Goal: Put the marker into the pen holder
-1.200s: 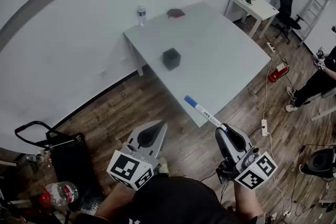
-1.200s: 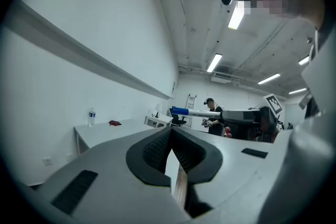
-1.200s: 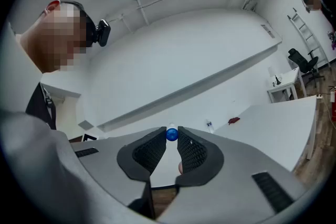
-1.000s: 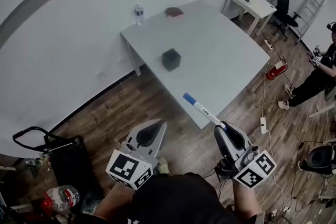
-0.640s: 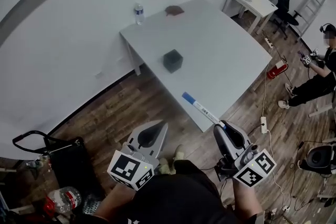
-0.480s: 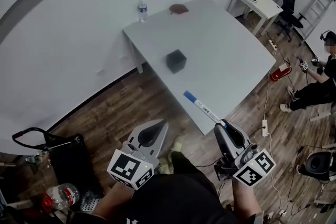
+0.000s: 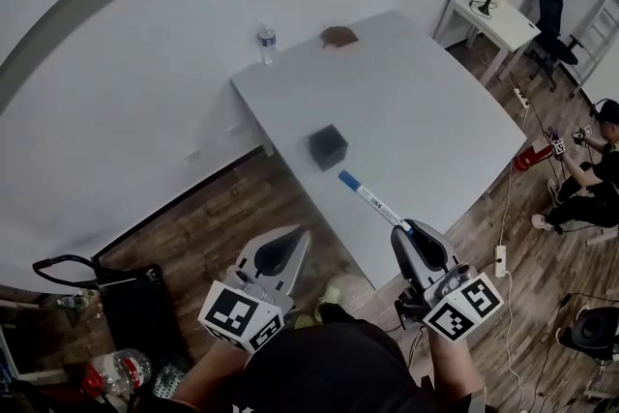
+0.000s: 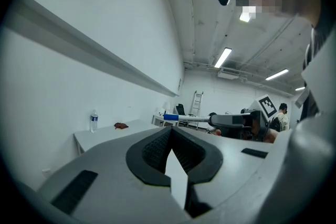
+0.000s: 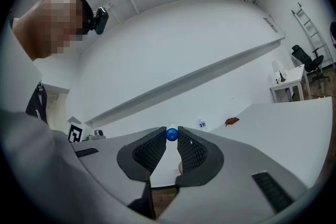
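While the person stands on the wooden floor (image 7: 242,208) before a large white bench (image 7: 435,111), a small dark cube-shaped pen holder (image 7: 328,147) sits on it, ahead of the right jaws and a little to their left, just beyond the marker's tip. Only bare bench top lies between the two. Far ahead of both jaws, at the far edge of the bench, stand a clear plastic water bottle (image 7: 266,44) and a reddish-brown lump (image 7: 338,36), well apart from the holder. To the right of the right jaws and further away are a smaller white bench (image 7: 488,14), a black office chair (image 7: 551,10) and a seated person (image 7: 595,169). To the left of the left jaws a black bag (image 7: 126,305) rests on the floor.

Compared with half a second ago, the bench and the pen holder have come nearer to the jaws in the head view, and the blue cap now lies over the near edge of the bench; both grippers keep the same pose.

The left gripper (image 8: 170,131) has its jaws pressed together with nothing between them. The right gripper (image 9: 171,136) pinches a white marker with a blue cap (image 7: 372,200); its jaws are closed on the barrel, and the capped end points forward past the tips.
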{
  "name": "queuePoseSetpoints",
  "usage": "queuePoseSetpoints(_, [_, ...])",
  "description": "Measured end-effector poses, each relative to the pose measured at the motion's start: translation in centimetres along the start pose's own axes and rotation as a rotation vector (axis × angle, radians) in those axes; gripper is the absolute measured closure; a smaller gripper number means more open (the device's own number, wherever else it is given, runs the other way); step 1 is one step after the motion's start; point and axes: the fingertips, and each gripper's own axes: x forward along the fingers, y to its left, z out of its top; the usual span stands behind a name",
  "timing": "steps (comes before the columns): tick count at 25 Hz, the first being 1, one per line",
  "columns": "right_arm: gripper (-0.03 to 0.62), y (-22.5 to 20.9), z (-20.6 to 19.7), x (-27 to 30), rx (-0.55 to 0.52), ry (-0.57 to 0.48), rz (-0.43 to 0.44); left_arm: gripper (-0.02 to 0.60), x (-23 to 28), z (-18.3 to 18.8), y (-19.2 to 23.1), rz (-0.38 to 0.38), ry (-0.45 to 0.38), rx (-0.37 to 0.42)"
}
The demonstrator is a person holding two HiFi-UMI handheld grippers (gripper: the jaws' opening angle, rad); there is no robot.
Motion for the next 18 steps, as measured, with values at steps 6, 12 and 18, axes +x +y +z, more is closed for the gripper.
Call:
queuePoseSetpoints(6, [0.520, -5.4, -0.2, 2.6, 0.022, 0.054, -0.022, 0.577, 4.3, 0.5, 0.5, 0.025, 0.026, 0.013])
queuePoseSetpoints(12, [0.520, -8.7, -2.4, 5.3, 0.050, 0.123, -0.058, 0.577, 7.5, 0.1, 1.5, 0.045, 0.047, 0.029])
queuePoseSetpoints(18, [0.520, -11.6, -5.0, 8.6, 0.019, 0.226, -0.094, 0.577, 9.8, -0.2, 3.1, 0.056, 0.056, 0.017])
